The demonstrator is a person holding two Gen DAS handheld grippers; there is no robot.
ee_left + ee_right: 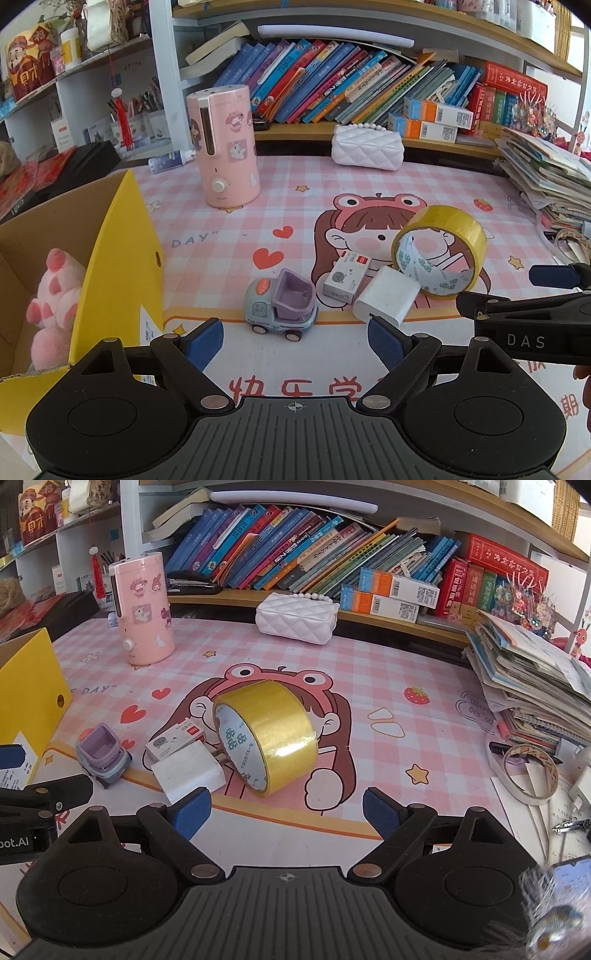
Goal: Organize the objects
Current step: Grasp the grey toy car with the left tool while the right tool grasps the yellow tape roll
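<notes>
So far only the pink plush toy [55,310] has made it into the yellow cardboard box [122,258] on the left. Still out on the pink desk mat [369,657]: the toy truck [281,309], a small eraser box [345,278], a white charger block [386,295] and the roll of yellow tape [267,734], all bunched together, with the tape leaning on the charger. The left gripper [295,338] is wide open and empty, lined up just short of the truck. The right gripper [286,810] is also spread wide, holding nothing, facing the tape. I'd say it's barely a quarter done.
</notes>
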